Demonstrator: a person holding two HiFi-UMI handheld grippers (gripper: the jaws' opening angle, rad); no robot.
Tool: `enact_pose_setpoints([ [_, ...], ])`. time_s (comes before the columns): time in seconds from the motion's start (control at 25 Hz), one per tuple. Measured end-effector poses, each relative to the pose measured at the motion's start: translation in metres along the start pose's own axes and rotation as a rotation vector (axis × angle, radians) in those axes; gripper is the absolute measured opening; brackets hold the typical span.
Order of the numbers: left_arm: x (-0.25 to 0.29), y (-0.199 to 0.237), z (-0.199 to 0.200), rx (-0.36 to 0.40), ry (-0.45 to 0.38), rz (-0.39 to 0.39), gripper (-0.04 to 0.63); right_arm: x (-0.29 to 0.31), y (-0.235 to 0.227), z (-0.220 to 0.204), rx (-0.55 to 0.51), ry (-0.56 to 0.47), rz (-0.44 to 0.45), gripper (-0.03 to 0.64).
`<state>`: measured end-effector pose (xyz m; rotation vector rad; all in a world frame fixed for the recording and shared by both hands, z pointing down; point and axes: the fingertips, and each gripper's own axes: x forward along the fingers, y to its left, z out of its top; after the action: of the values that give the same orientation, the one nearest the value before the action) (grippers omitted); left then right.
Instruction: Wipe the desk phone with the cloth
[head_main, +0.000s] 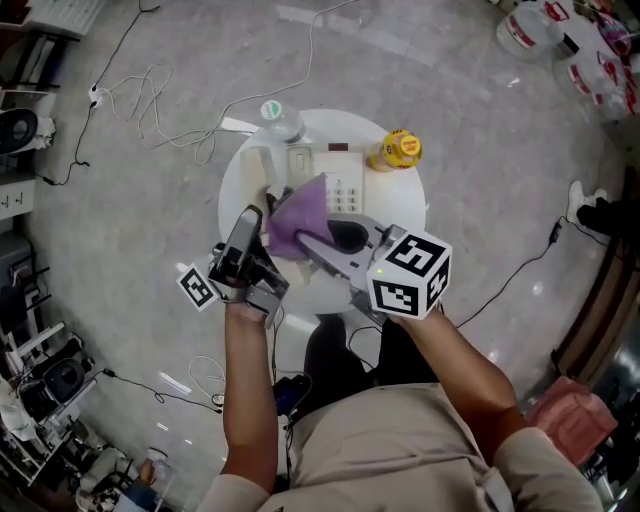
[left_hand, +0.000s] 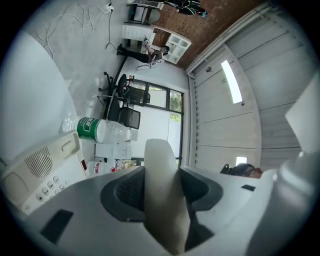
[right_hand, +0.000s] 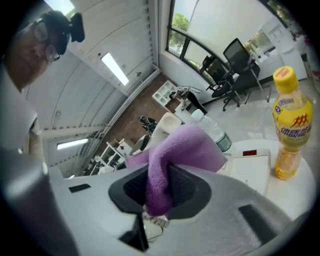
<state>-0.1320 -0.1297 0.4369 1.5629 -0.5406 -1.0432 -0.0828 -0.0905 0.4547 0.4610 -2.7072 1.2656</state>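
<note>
Over the table (head_main: 405, 205), right gripper (head_main: 300, 238) clamps cloth (head_main: 300, 212).

Round white table (head_main: 400, 195) at frame centre. Desk phone (head_main: 335, 175) on upper middle of top. Clear bottle (head_main: 280, 118), green cap, upright at upper-left rim. Yellow drink bottle (head_main: 397, 150) upright at upper right, just beside phone.

Grey polished floor (head_main: 450, 120) seen throughout, with loose cables (head_main: 152, 100) strewn over it. Round white bench (head_main: 232, 197) set mid-floor. Black office chairs (right_hand: 239, 52) parked by a large dark-framed window (right_hand: 197, 47), daylight behind. Ceiling panels (left_hand: 225, 135) lit by a strip light (left_hand: 231, 82). White shelving (left_hand: 175, 46) placed against a brown surface.
</note>
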Motion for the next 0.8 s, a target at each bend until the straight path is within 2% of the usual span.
enact_pose_setpoints([
  [0.12,0.000,0.001,0.000,0.009,0.009,0.020,0.209,-0.015,0.014,-0.017,-0.066,0.093,0.023,0.066],
  [0.2,0.001,0.001,-0.007,0.023,0.036,0.033,0.208,-0.021,0.011,-0.021,-0.072,0.102,0.010,0.066],
  [0.28,0.004,0.001,-0.020,0.034,0.073,0.041,0.207,-0.026,-0.002,-0.009,-0.041,0.030,-0.047,0.066],
  [0.36,0.008,0.002,-0.035,0.035,0.108,0.045,0.207,-0.034,-0.020,0.017,-0.006,-0.098,-0.127,0.066],
  [0.48,0.012,0.005,-0.057,0.022,0.139,0.051,0.207,-0.042,-0.040,0.053,-0.017,-0.237,-0.206,0.066],
  [0.6,0.012,0.004,-0.059,-0.014,0.088,0.037,0.207,-0.039,-0.040,0.060,-0.014,-0.240,-0.186,0.066],
  [0.8,0.006,0.003,-0.025,-0.082,-0.073,0.013,0.207,-0.033,0.000,0.021,-0.040,-0.052,-0.050,0.066],
])
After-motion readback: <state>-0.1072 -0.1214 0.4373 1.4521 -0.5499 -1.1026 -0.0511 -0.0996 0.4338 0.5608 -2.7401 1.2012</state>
